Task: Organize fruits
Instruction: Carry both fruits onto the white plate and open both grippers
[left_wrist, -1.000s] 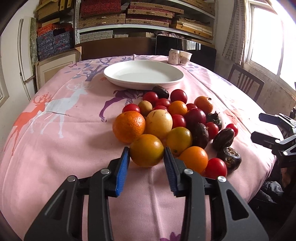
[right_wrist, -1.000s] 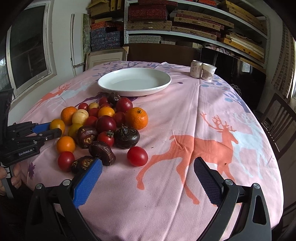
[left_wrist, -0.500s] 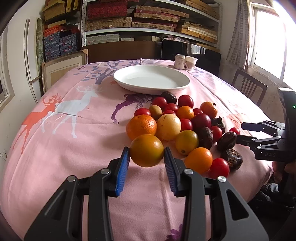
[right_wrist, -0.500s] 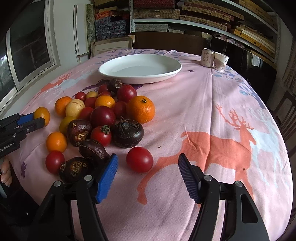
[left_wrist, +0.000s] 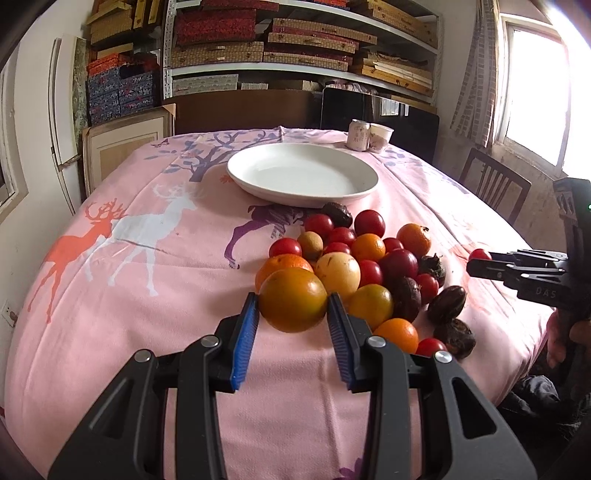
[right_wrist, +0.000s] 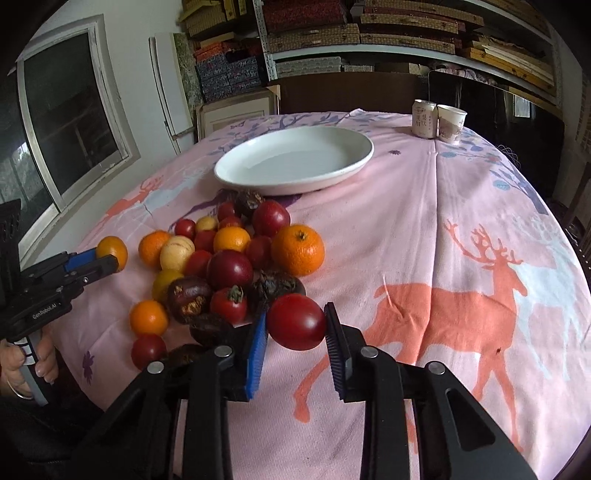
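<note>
Across most of both frames spreads the pink deer-print tablecloth (left_wrist: 122, 266). Above centre in each view sits the white plate (left_wrist: 303, 175), bare, with a can (right_wrist: 424, 119) and paper cup (right_wrist: 451, 123) beyond it at upper right in the right wrist view. Below the plate, at mid-frame, lies the fruit pile (left_wrist: 354, 258) of oranges, red tomatoes and dark wrinkled fruit, touching one another. At lower centre of the left wrist view, the left gripper (left_wrist: 291, 314) is closed onto a yellow-orange fruit (left_wrist: 293, 299), pads against both its sides. At lower centre of the right wrist view, the right gripper (right_wrist: 295, 328) clamps a red tomato (right_wrist: 296, 321) just beside the pile.
</note>
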